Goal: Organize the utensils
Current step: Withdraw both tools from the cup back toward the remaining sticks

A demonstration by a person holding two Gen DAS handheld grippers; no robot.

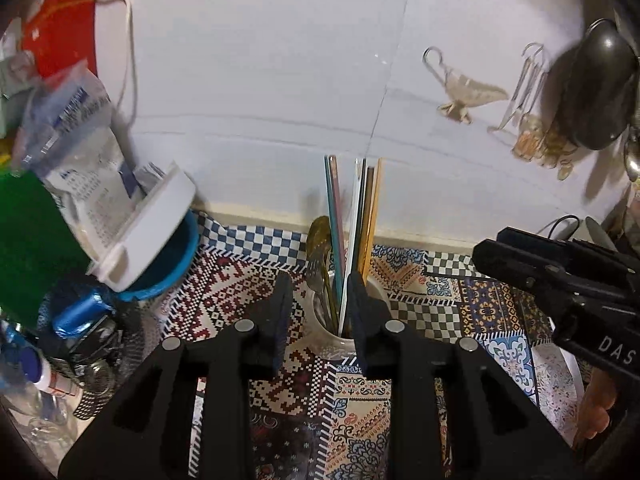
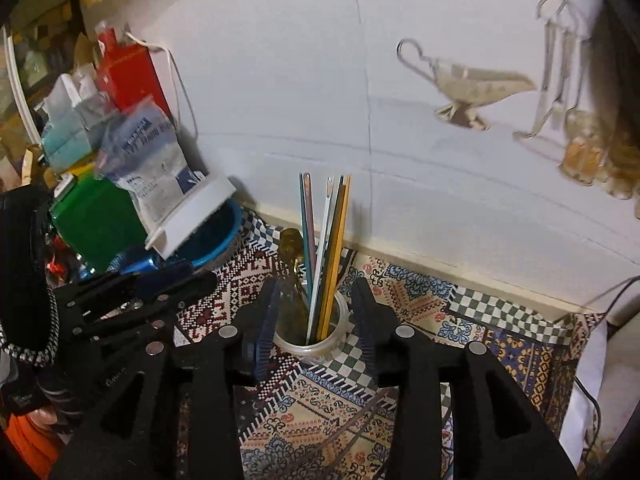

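Both grippers' jaws apart, empty, flanking the jar (image 2: 310, 344), its base hidden.

The left wrist camera sits just behind the left gripper (image 1: 320, 312) and looks forward and a little down, past its two fingers, at the glass jar (image 1: 340, 332) close in front and the white wall (image 1: 260, 80) behind. The right wrist camera does the same behind the right gripper (image 2: 316, 320), a bit more from the right. Both views share the jar (image 2: 316, 344), the patterned cloth (image 1: 460, 300) and the wall (image 2: 280, 80). Each camera also sees the other gripper at its edge.
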